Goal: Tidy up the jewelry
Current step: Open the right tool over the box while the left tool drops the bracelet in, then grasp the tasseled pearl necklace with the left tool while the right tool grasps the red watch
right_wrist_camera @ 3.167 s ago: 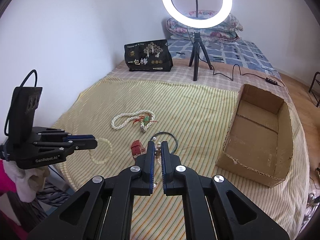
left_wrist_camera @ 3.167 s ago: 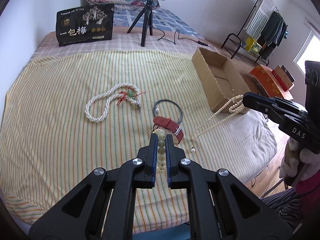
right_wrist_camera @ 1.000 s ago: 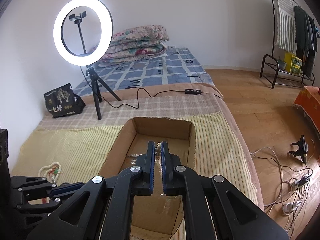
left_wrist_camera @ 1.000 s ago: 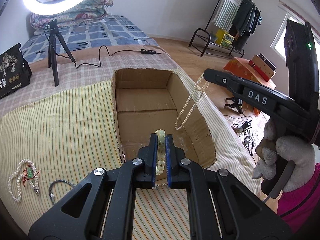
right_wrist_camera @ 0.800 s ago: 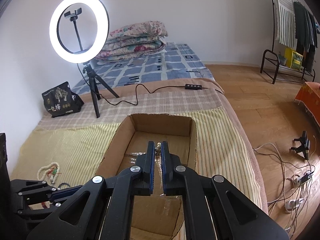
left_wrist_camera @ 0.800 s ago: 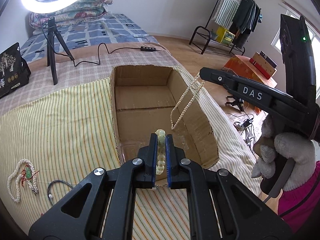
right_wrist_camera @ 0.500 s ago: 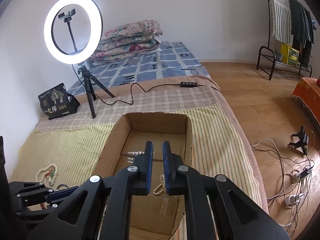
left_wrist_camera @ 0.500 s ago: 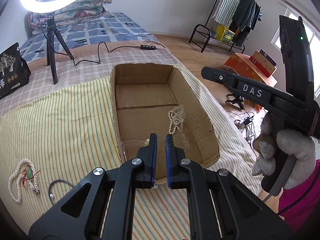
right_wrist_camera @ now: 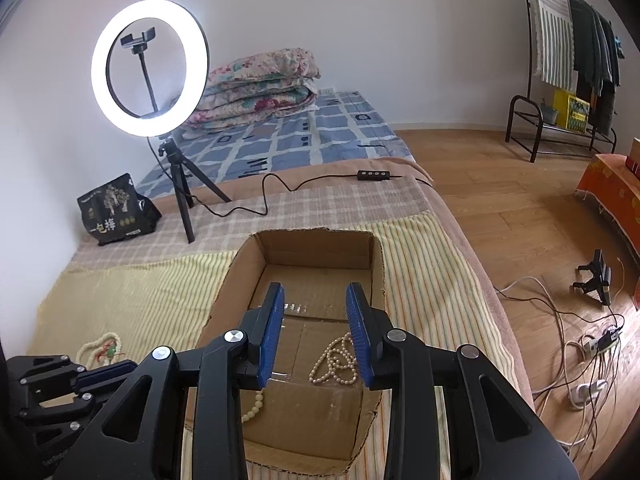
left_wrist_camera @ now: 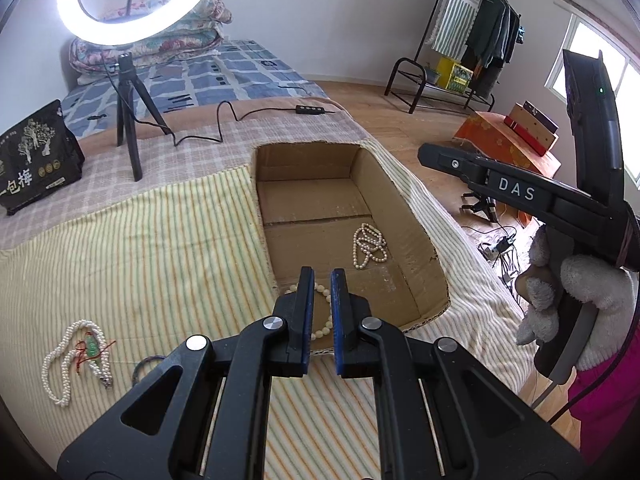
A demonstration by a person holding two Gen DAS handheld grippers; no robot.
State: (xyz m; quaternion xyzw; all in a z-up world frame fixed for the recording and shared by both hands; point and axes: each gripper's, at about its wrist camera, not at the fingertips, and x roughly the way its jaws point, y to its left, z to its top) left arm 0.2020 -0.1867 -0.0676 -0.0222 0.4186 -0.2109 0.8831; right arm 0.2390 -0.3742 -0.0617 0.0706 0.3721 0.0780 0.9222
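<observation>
An open cardboard box (left_wrist_camera: 400, 196) sits on the striped bedspread. Inside lie a thin pearl necklace (left_wrist_camera: 370, 246) and a pale bead bracelet (left_wrist_camera: 322, 308). My left gripper (left_wrist_camera: 319, 276) hovers over the box's near edge, jaws slightly apart and empty. My right gripper (right_wrist_camera: 316, 292) is wide open and empty above the box (right_wrist_camera: 236, 276); the pearl necklace (right_wrist_camera: 334, 364) and bracelet (right_wrist_camera: 254, 404) lie below it. A pearl necklace with red thread and a green charm (left_wrist_camera: 76, 356) and a dark bangle (left_wrist_camera: 146, 364) remain on the bedspread at the left.
A ring light on a tripod (left_wrist_camera: 128, 92) and a black bag (left_wrist_camera: 32, 160) stand at the back of the bed. A cable with a controller (left_wrist_camera: 308, 109) runs across the bed. The bed's right edge drops to a wooden floor with cables (right_wrist_camera: 580, 360).
Both grippers carried their jewelry from the bedspread to over the box and opened. The pearl necklace and the bead bracelet dropped into the box. The right jaws have spread wider.
</observation>
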